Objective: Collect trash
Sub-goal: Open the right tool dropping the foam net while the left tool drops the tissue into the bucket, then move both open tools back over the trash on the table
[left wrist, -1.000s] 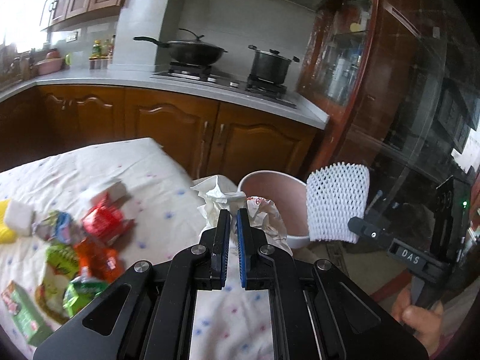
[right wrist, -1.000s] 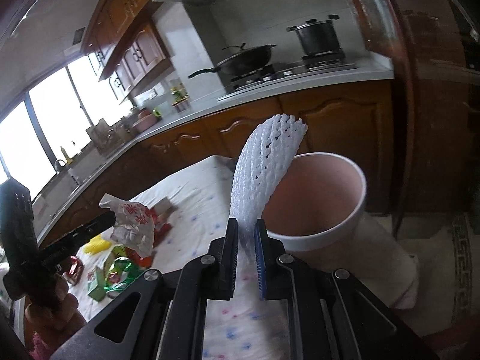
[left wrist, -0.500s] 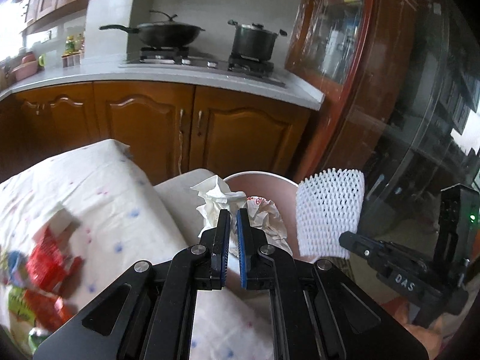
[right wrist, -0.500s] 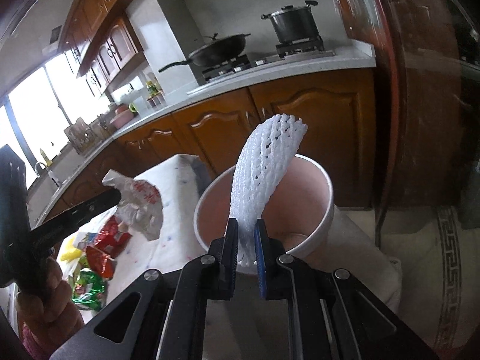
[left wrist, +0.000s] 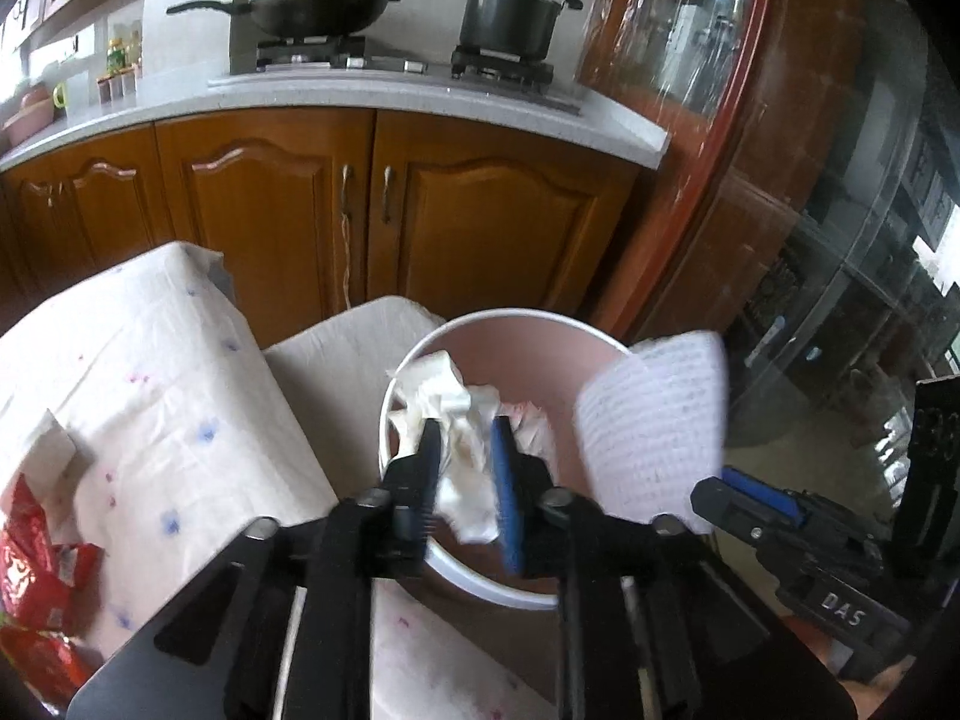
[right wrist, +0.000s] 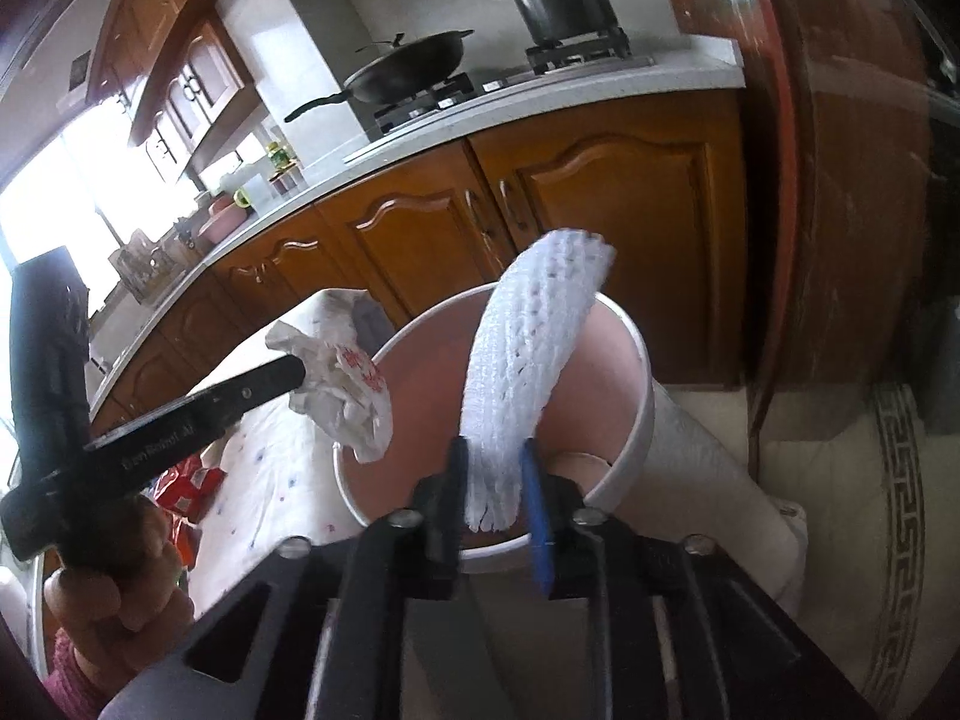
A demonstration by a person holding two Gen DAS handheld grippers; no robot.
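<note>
A pink bin with a white rim (left wrist: 480, 318) (right wrist: 636, 348) stands beside the table. My left gripper (left wrist: 465, 447) is over the bin with its jaws parted, and the crumpled white paper (left wrist: 462, 414) sits loose between them; it shows from the side in the right wrist view (right wrist: 342, 384). My right gripper (right wrist: 493, 468) is also over the bin with its jaws parted around the white foam fruit net (right wrist: 528, 354), which also shows, blurred, in the left wrist view (left wrist: 654, 420).
A table with a dotted white cloth (left wrist: 150, 372) lies left of the bin, with red wrappers (left wrist: 30, 564) on its left edge. Wooden kitchen cabinets (left wrist: 360, 204) stand behind. A glass-fronted cabinet (left wrist: 840, 240) is on the right.
Both grippers moved over the bin and their jaws have opened. The paper and the foam net are coming loose; the net looks blurred with motion.
</note>
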